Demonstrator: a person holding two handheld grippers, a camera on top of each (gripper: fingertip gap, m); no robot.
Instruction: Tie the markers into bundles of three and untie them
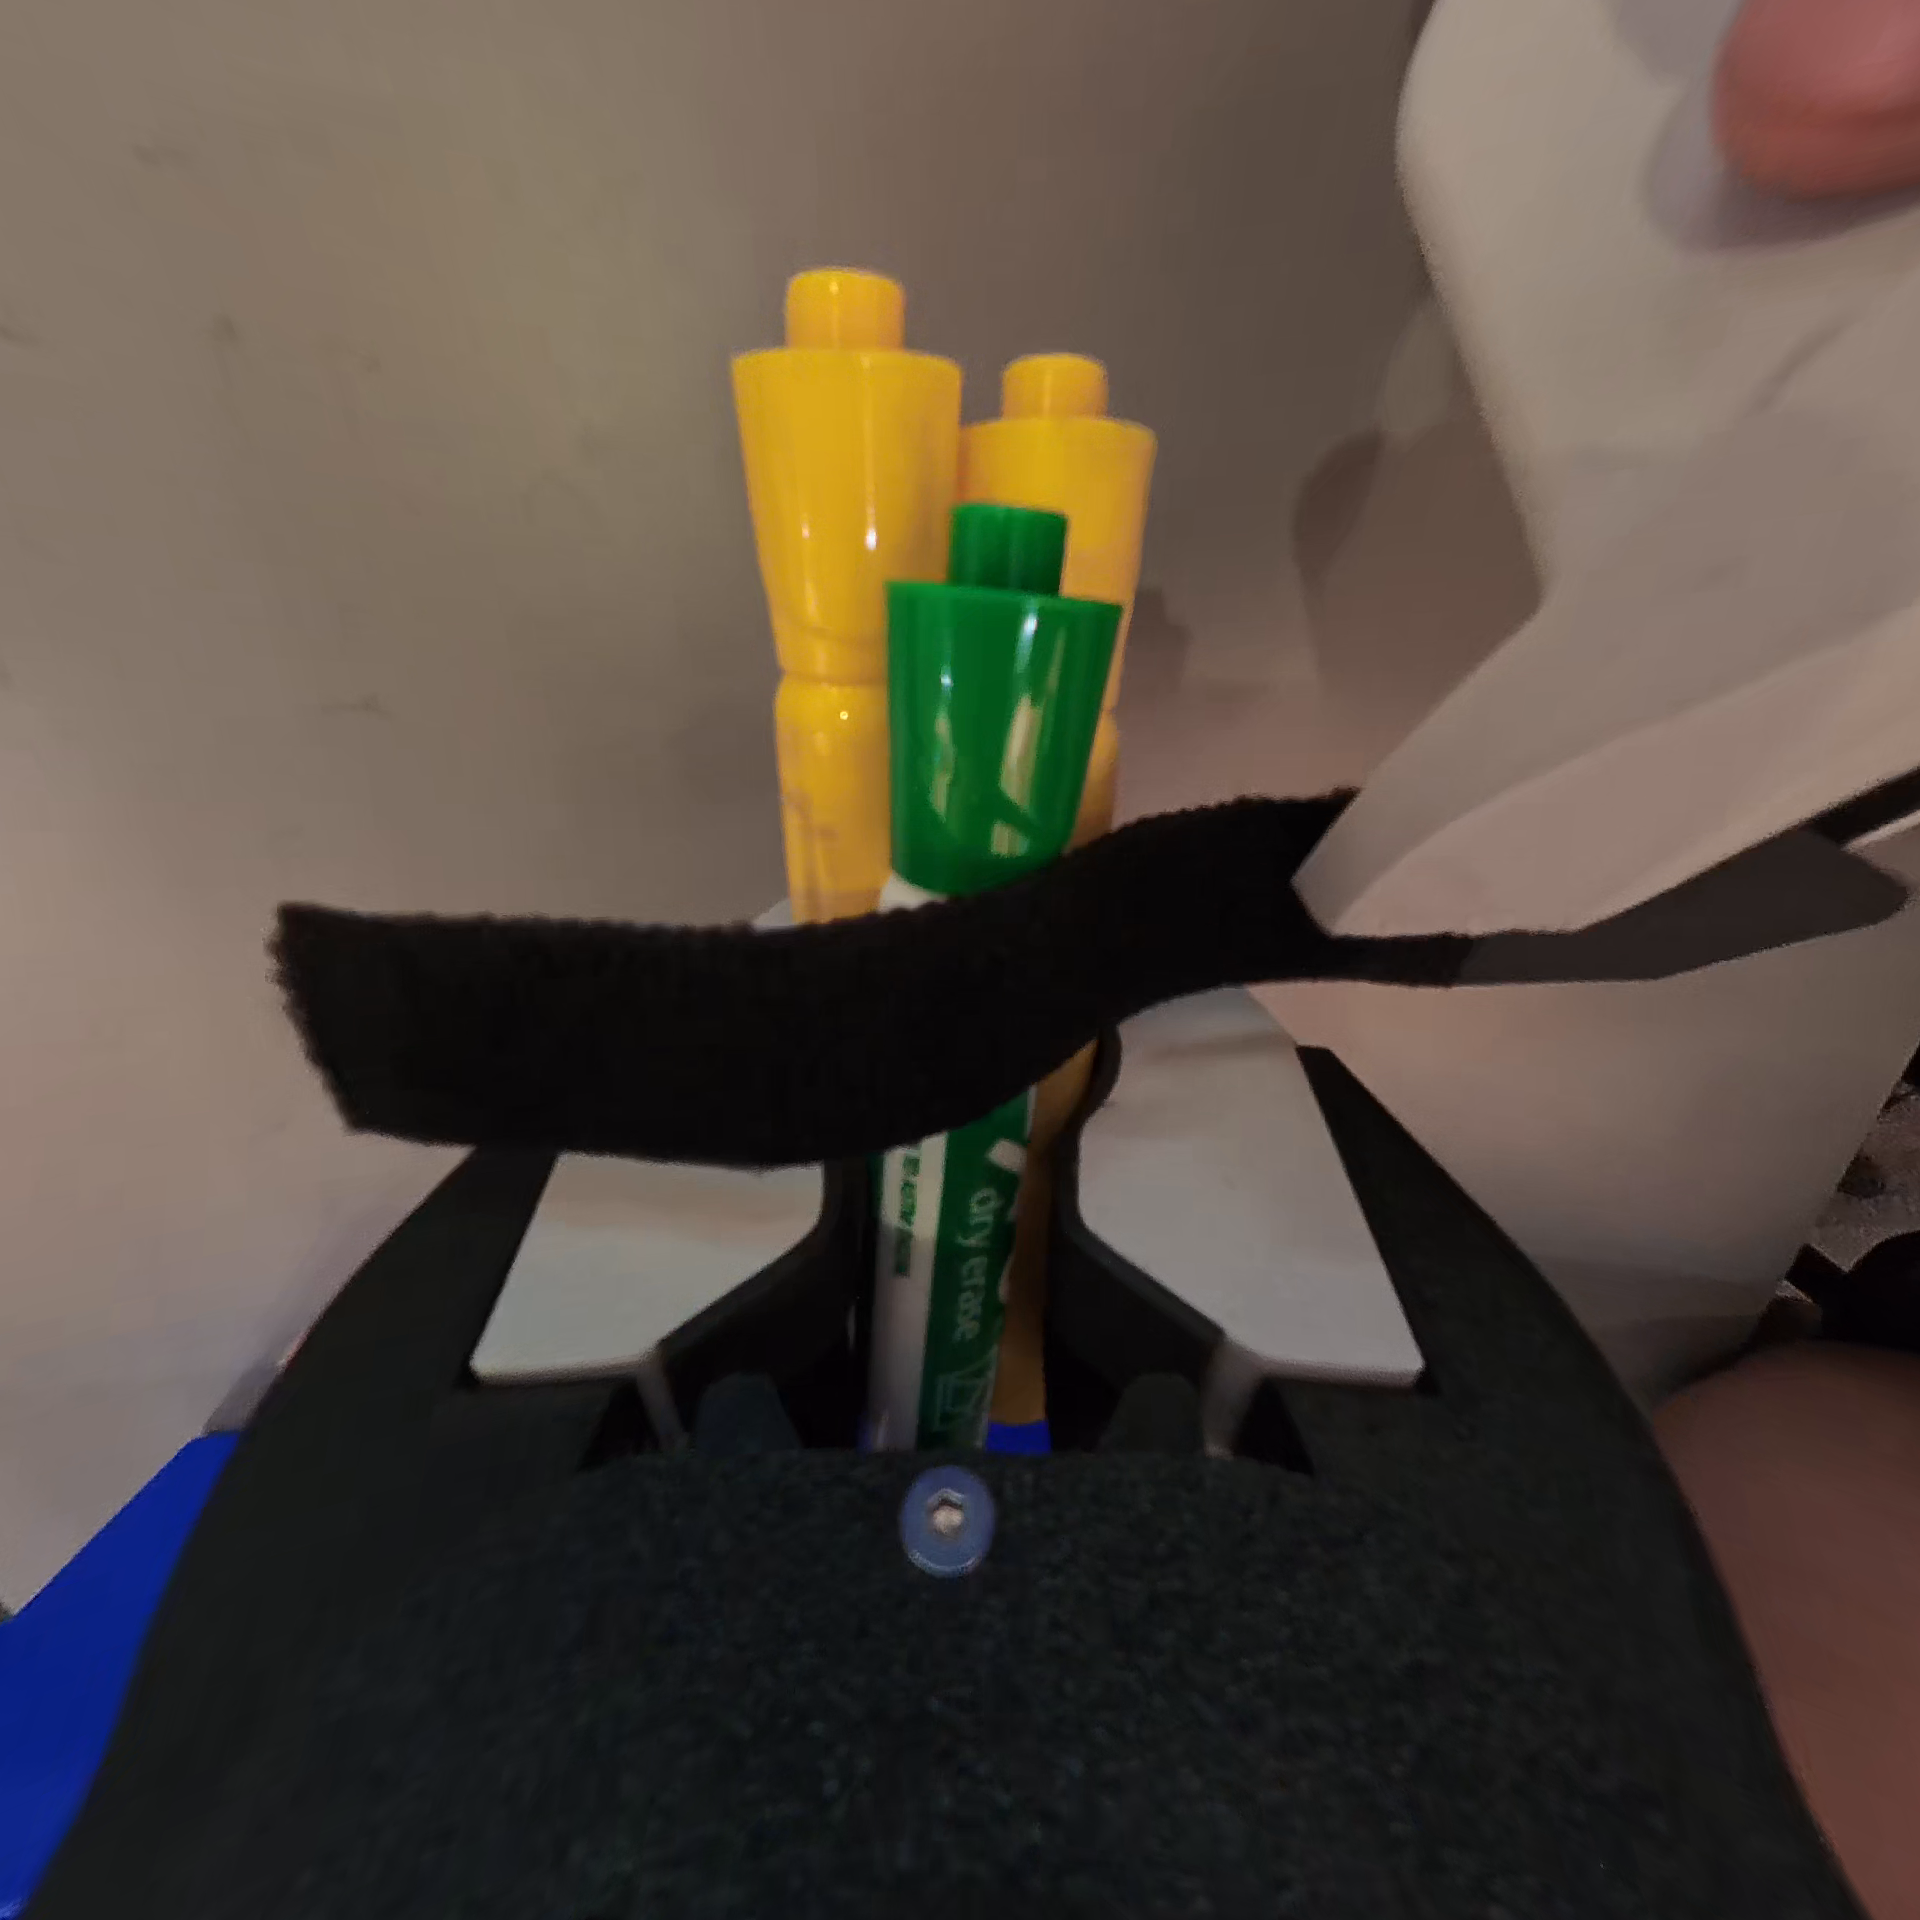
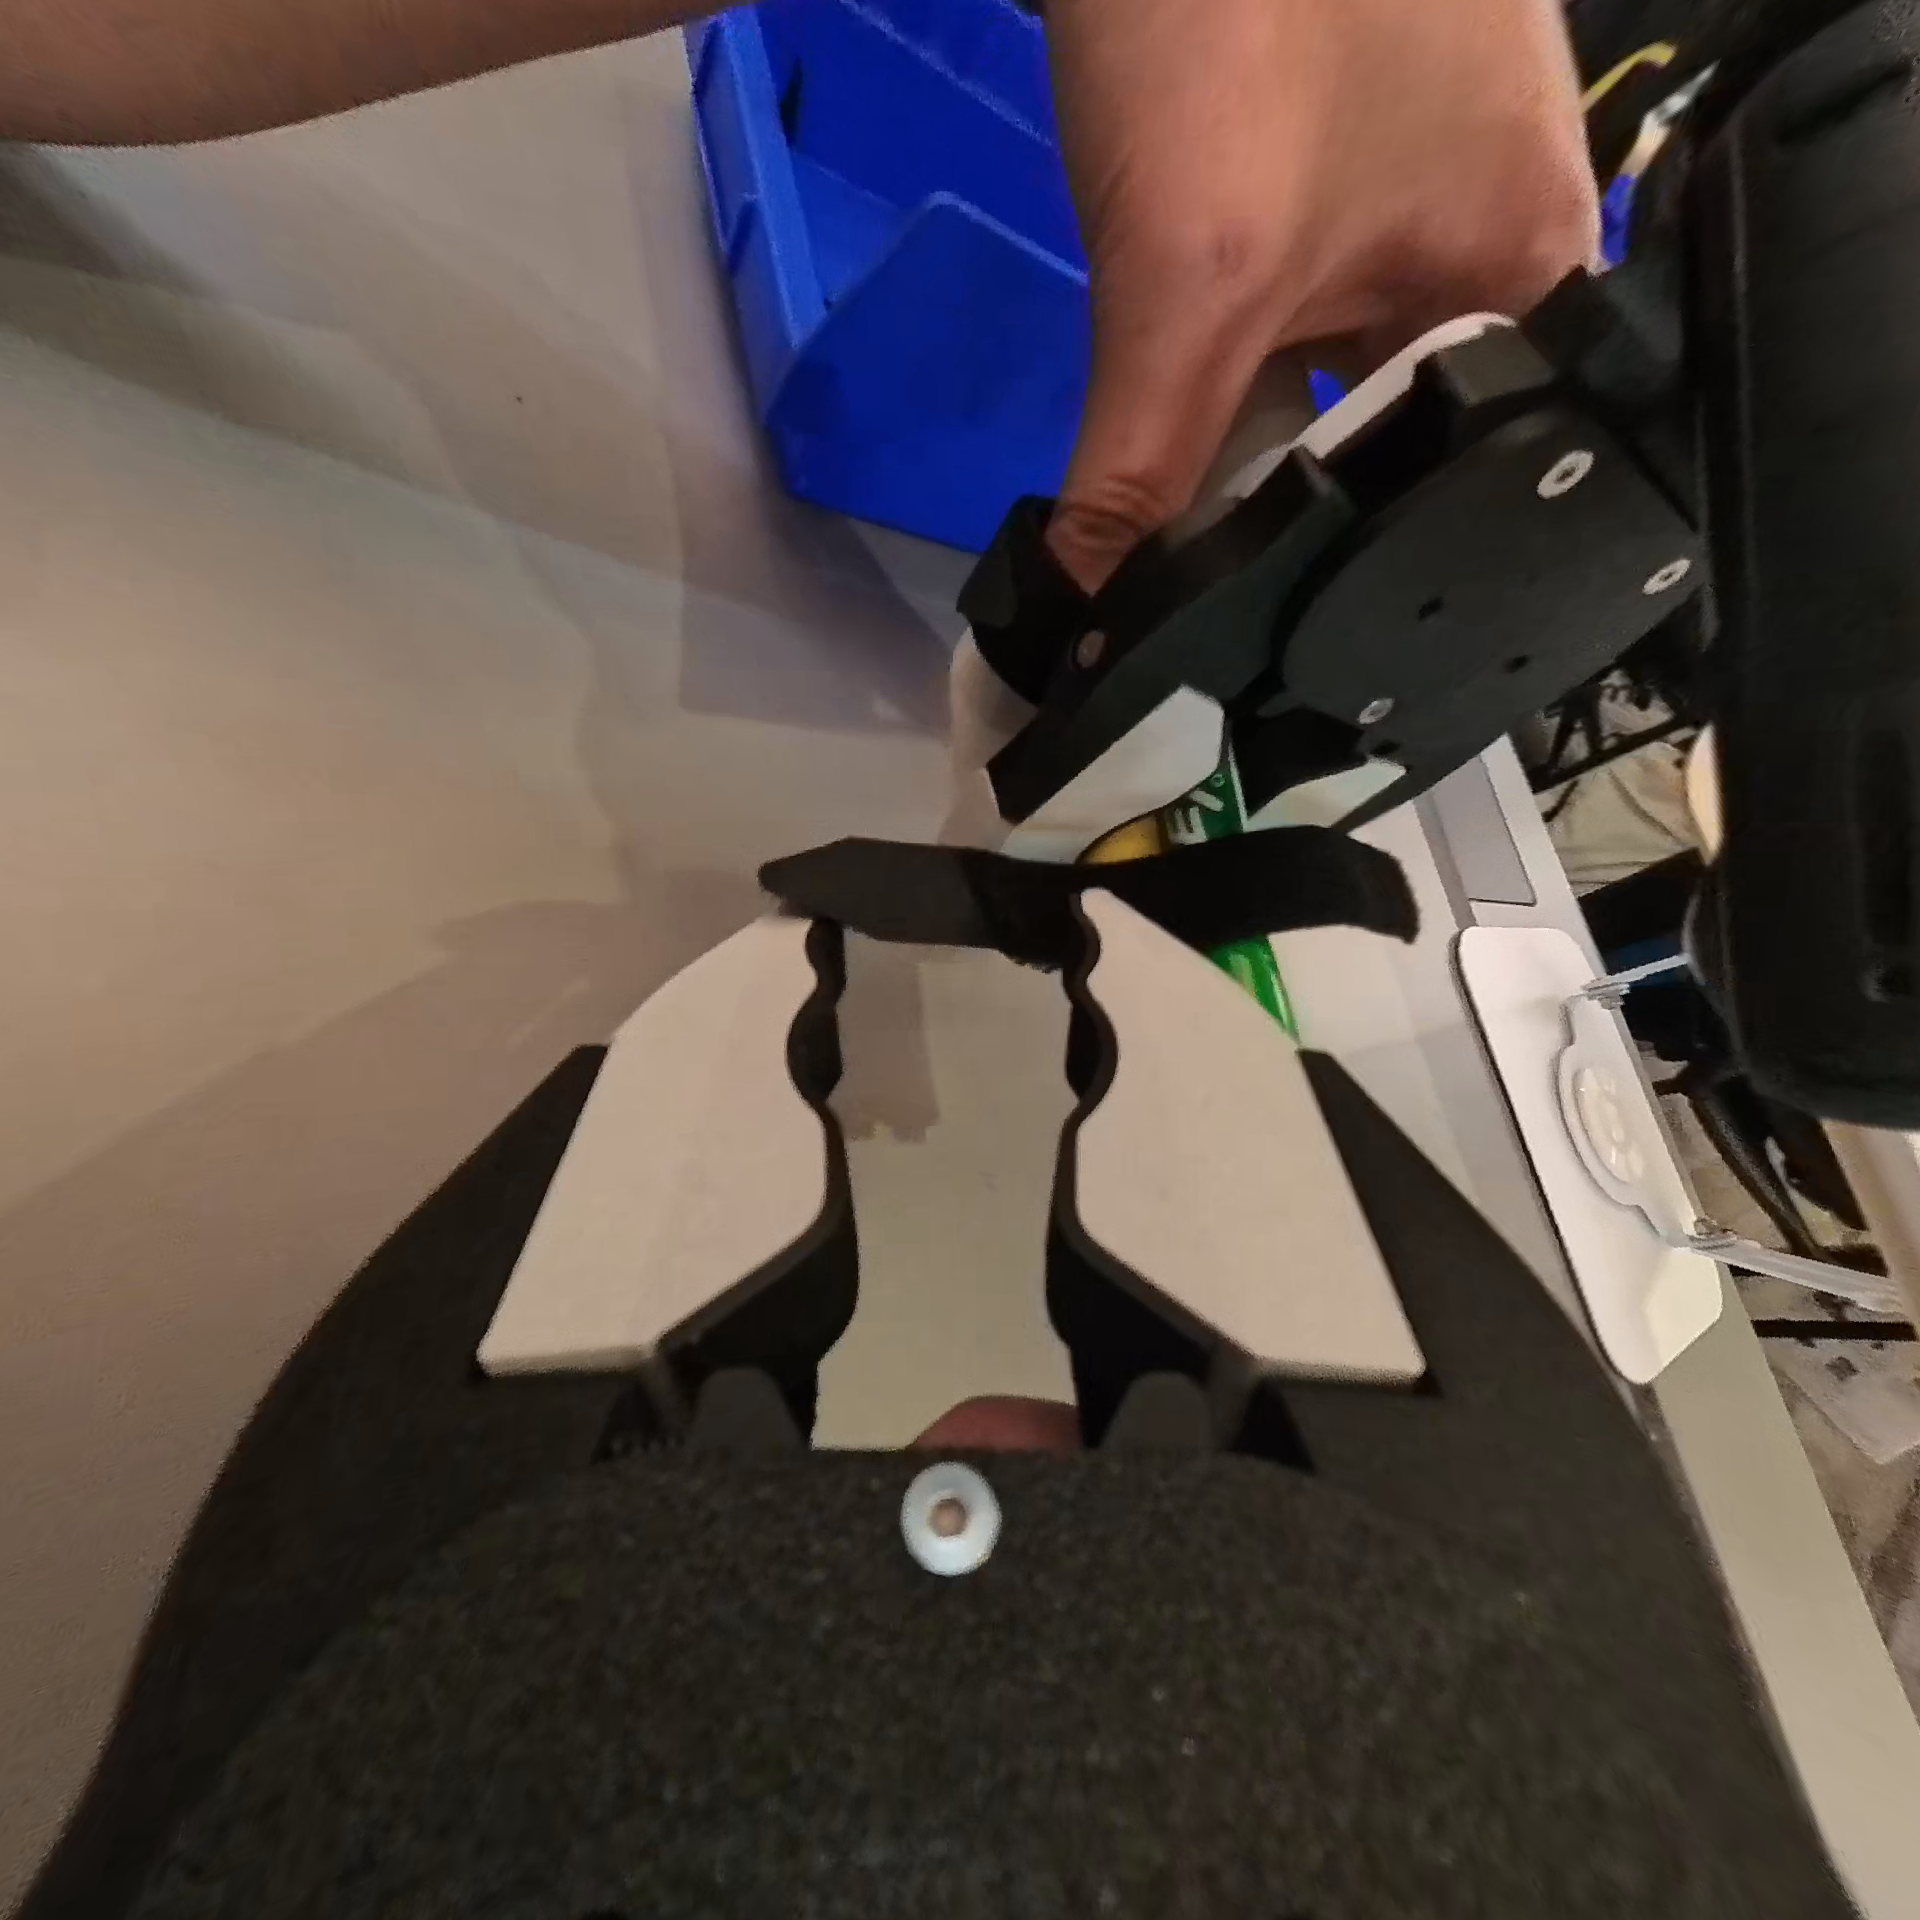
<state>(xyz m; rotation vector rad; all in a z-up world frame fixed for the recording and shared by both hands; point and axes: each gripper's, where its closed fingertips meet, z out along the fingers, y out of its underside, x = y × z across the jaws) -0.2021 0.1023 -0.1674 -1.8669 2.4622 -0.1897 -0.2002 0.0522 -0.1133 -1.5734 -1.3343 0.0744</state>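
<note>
three markers (image 1: 935, 831) stand clamped in your left gripper (image 1: 951, 1226): two yellow and one green, barrels pinched between fingers closed tight on them, caps pointing away from the camera and lifted off the pale worktop (image 1: 364, 520). the black hook-and-loop strap (image 1: 727, 1018) lies slack across the front of the bundle, its free end hanging out to the left and its other end running right toward your right gripper (image 2: 951, 935).

in the right wrist view those fingers stand partly apart, and the strap crosses just at their tips; whether it is truly pinched there i cannot tell. so settle that first: close firmly on the strap well back from its end, so it will not slip out under tension.

then keep the left gripper steady and let the right do the travelling. carry the strap round the barrels below the caps, pulling snug as you go, since a loose wrap would likely let the thinner green marker slide. press the end flat onto the band beneath. the blue bin (image 2: 914, 312) sits close behind, so mind your swing.
</note>
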